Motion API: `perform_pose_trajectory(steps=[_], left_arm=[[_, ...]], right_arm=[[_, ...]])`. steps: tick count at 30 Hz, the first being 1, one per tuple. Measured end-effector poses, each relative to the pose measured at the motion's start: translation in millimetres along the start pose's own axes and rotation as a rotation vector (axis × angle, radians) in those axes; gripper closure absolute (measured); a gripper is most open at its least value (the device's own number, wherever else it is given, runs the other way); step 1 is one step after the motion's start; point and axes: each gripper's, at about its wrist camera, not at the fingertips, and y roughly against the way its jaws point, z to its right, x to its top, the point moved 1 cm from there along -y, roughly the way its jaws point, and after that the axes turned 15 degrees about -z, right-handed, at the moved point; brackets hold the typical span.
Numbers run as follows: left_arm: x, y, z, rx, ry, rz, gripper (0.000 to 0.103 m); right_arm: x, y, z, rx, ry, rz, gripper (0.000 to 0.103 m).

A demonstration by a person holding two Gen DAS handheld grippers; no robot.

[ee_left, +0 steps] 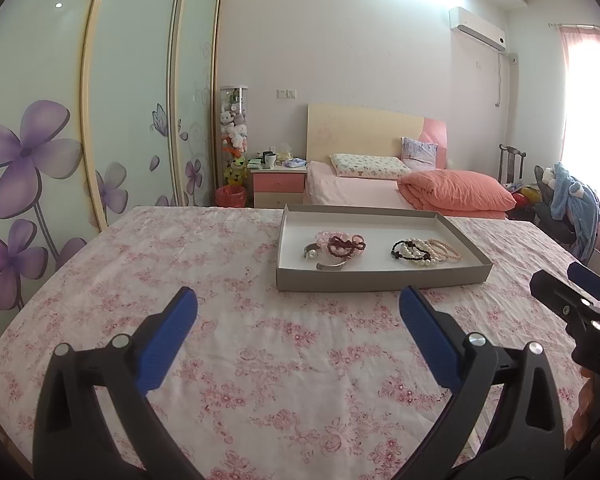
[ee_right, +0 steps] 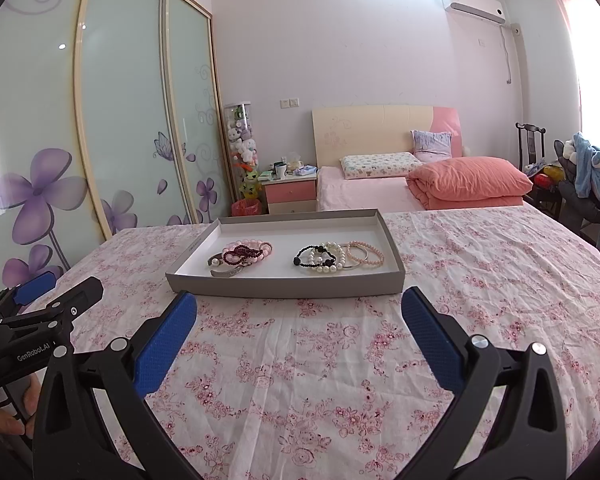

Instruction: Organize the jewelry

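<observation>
Item, lower foreground of the left wrist view: left gripper [ee_left: 298, 304], black frame, blue-padded fingers spread wide, nothing between them, held over the floral cloth [ee_left: 228, 280]. Item, lower foreground of the right wrist view: right gripper [ee_right: 299, 305], same make, fingers likewise spread wide and holding nothing. Each tool also shows at the edge of the other's view, the right one at the right edge, the left one at the lower left. Item, centre frame, beyond the fingertips: shallow grey tray [ee_left: 380, 279] with white floor, resting flat on the cloth. Contents, left part of the tray: pink bead bracelet [ee_left: 327, 237], dark red bracelet [ee_left: 346, 245] lying across it, and silver cuff [ee_left: 332, 265] nearest the front wall, all touching or overlapping. Contents, right part, well apart from the first cluster: black bead bracelet [ee_left: 405, 251], white pearl bracelet [ee_left: 422, 254], and pale pink strands [ee_left: 446, 250], overlapping one another. Item, upper centre background: bed with orange quilt [ee_left: 456, 194]. Item, beside the bed: pink nightstand [ee_left: 278, 184]. Item, left of frame: sliding wardrobe doors [ee_left: 132, 92] with purple flowers.
</observation>
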Motion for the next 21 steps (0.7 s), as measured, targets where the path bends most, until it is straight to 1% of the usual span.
perform_pose_trajectory(steps=[21], left_arm=[[1.4, -1.9, -0.5, -0.008, 0.01, -0.012, 0.004]], right_arm=[[-2.1, -0.7, 0.7, 0.001, -0.003, -0.003, 0.002]])
